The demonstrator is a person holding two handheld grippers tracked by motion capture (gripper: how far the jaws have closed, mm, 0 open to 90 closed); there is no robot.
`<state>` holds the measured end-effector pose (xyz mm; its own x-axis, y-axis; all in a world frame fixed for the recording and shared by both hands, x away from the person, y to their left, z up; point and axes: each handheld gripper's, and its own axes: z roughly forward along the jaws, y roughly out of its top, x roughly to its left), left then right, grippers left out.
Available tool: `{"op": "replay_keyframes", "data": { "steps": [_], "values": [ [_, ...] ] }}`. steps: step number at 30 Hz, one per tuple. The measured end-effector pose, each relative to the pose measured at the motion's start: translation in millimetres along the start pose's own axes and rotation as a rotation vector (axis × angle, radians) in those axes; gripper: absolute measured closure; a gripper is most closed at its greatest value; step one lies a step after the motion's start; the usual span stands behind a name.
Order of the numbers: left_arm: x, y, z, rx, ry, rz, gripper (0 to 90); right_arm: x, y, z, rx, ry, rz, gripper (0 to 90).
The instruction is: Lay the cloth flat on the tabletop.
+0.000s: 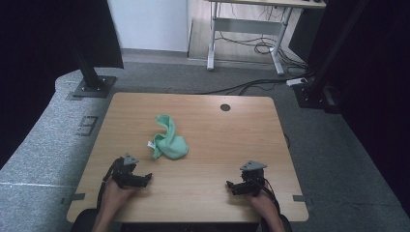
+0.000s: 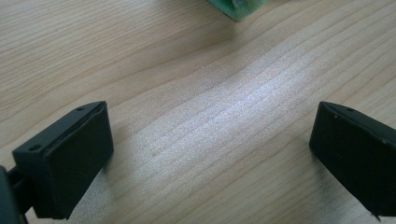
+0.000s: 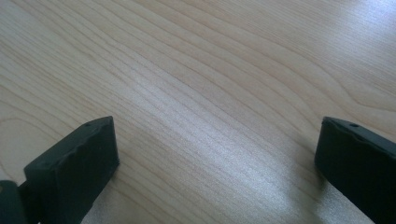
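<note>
— High view first: where's the cloth?
— Crumpled, green, lying on the wooden desk left of its middle, a white tag at its near edge.
— And the left tongs?
— Low at the near left, spread wide, gripping nothing; the cloth lies apart beyond them.
— The right tongs?
— Near right, well apart from the cloth, likewise wide open over bare wood, empty.
</note>
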<state>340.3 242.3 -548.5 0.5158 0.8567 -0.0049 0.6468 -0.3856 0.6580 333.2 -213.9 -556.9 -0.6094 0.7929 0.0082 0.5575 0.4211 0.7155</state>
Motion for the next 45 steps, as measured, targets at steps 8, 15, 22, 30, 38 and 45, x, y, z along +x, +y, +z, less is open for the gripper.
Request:
{"op": "replay_keyframes", "data": {
  "steps": [8,15,22,30,38,45],
  "values": [
    [-0.2,0.6,0.5,-0.001,-0.003,-0.001,0.0,0.0,0.0,0.0,0.000,0.000,0.000,0.0],
    [-0.6,1.1,1.0,-0.002,-0.004,0.002,0.0,0.0,0.0,0.0,0.000,0.000,0.000,0.0],
    [-2.3,1.1,0.1,-0.020,-0.008,0.008,5.2,0.0,0.0,0.0,0.000,0.000,0.000,0.0],
    [-2.8,6.3,-1.3,-0.020,-0.023,0.001,13.7,0.0,0.0,0.0,0.000,0.000,0.000,0.0],
    [-11.2,22.5,-9.2,-0.078,-0.024,0.055,15.1,0.0,0.0,0.0,0.000,0.000,0.000,0.0],
    [-17.5,45.1,-12.0,-0.118,-0.019,0.094,18.5,0.0,0.0,0.0,0.000,0.000,0.000,0.0]
  ]
}}
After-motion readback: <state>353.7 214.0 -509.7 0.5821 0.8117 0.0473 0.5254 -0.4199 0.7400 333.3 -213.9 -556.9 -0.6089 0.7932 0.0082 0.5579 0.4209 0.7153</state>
